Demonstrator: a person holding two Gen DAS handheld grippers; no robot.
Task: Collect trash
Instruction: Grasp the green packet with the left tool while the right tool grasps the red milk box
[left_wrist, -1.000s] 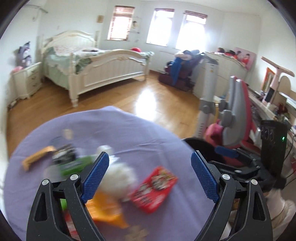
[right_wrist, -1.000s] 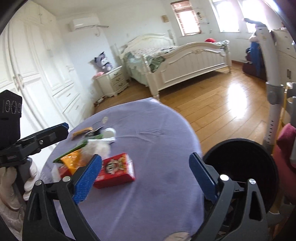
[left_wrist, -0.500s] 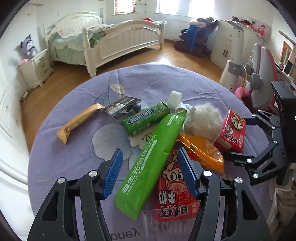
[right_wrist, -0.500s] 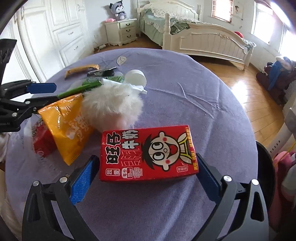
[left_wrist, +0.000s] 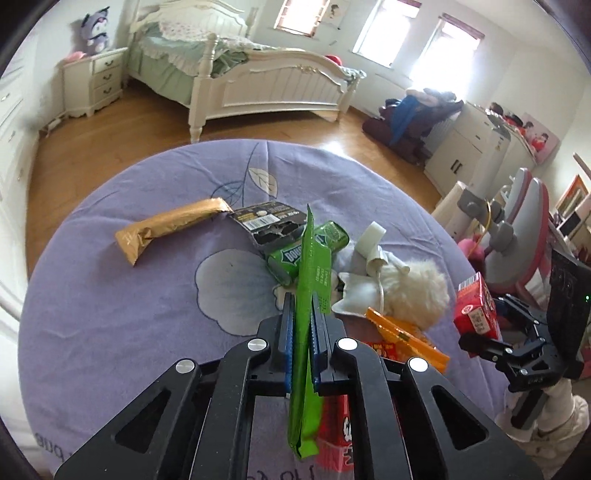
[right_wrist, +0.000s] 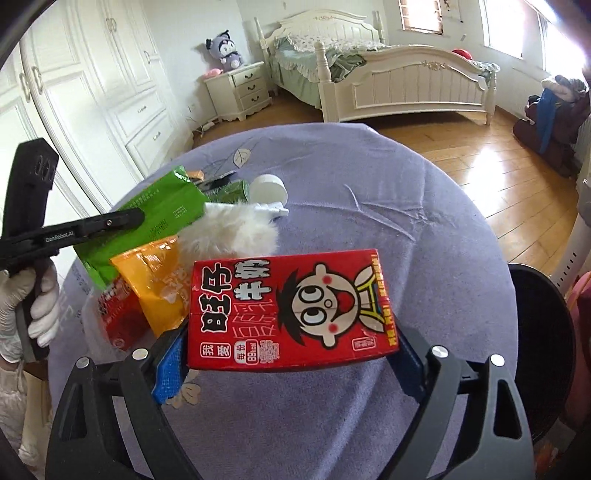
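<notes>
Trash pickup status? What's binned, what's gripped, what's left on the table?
Done: nothing visibly in the black bin. In hand: left gripper shut on the green wrapper; right gripper clamps the red carton. Left: gold wrapper, gum pack, orange bag, fluff.

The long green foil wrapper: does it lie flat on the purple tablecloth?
No, the long green foil wrapper stands on edge, clamped in the left gripper.

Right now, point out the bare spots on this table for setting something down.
Bare purple cloth lies on the bed-side half, beyond the red milk carton. Another patch sits below the gold wrapper. Crowded: the pile around the white fluff.
</notes>
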